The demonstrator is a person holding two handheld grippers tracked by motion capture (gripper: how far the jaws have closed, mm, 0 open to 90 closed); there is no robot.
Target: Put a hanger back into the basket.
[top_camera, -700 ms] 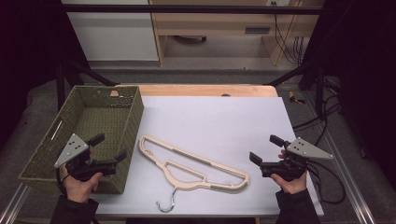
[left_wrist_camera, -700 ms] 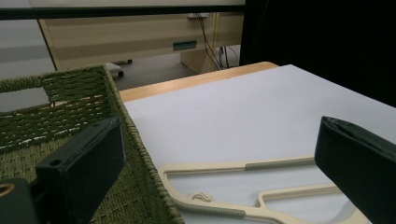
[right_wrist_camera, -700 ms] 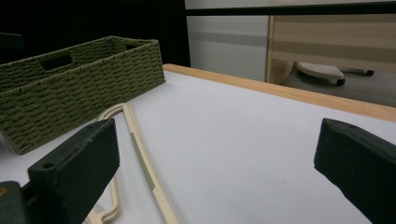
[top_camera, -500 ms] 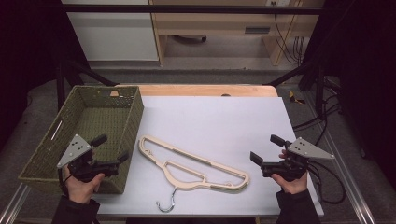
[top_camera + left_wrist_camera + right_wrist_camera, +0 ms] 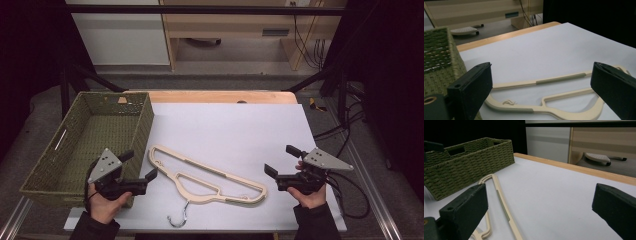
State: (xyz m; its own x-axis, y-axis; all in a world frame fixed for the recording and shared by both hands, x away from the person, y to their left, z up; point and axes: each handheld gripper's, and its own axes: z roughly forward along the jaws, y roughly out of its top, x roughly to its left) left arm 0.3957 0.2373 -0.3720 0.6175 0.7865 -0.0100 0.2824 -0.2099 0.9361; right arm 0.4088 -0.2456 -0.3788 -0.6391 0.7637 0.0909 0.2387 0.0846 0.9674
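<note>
Both grippers, left (image 5: 139,169) and right (image 5: 281,161), are gaping wide, gripping nothing. The hanger (image 5: 205,175) is lying between them on bare white table (image 5: 235,130), its left end sitting near the basket (image 5: 145,120).

In the left gripper view the hanger (image 5: 554,100) runs off the bottom edge, its hook out of frame, and the basket (image 5: 439,62) is cut by the left edge. In the right gripper view the near black jaw covers the hanger's (image 5: 501,207) lower part.
</note>
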